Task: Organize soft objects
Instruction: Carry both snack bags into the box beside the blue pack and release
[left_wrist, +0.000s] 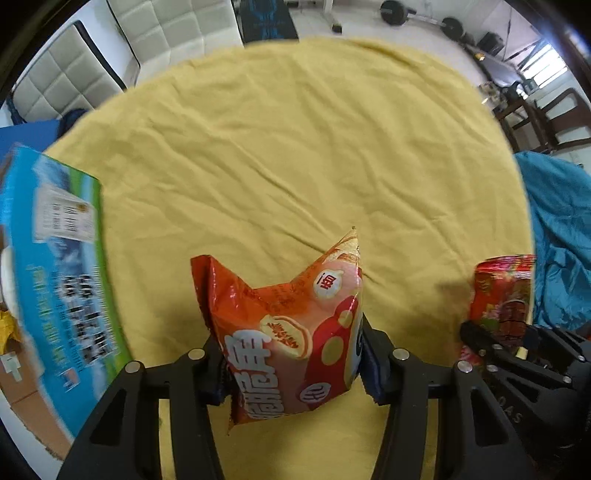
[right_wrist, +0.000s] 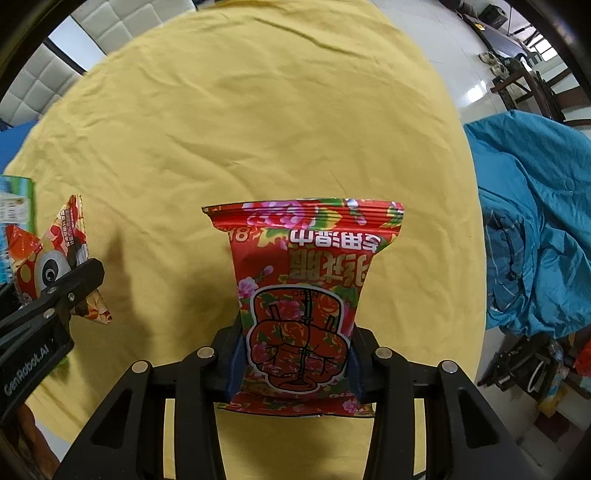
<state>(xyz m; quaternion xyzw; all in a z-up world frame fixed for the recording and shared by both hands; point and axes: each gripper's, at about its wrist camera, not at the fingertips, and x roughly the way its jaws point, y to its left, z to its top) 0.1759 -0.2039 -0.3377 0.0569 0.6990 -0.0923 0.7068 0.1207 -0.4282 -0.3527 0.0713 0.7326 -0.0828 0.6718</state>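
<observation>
My left gripper (left_wrist: 291, 354) is shut on an orange-red snack bag (left_wrist: 288, 325) and holds it upright above the yellow cloth (left_wrist: 295, 147). My right gripper (right_wrist: 295, 354) is shut on a red floral snack bag (right_wrist: 303, 295), held upright too. In the left wrist view the floral bag (left_wrist: 502, 295) and the right gripper (left_wrist: 517, 354) show at the right. In the right wrist view the orange bag (right_wrist: 55, 258) and the left gripper (right_wrist: 70, 291) show at the left.
A blue-green printed cardboard box (left_wrist: 55, 280) stands at the left table edge. Blue fabric (right_wrist: 535, 229) lies off the table's right side. White padded chairs (left_wrist: 166, 33) stand beyond the far edge. Dark wooden chairs (left_wrist: 546, 118) stand at the far right.
</observation>
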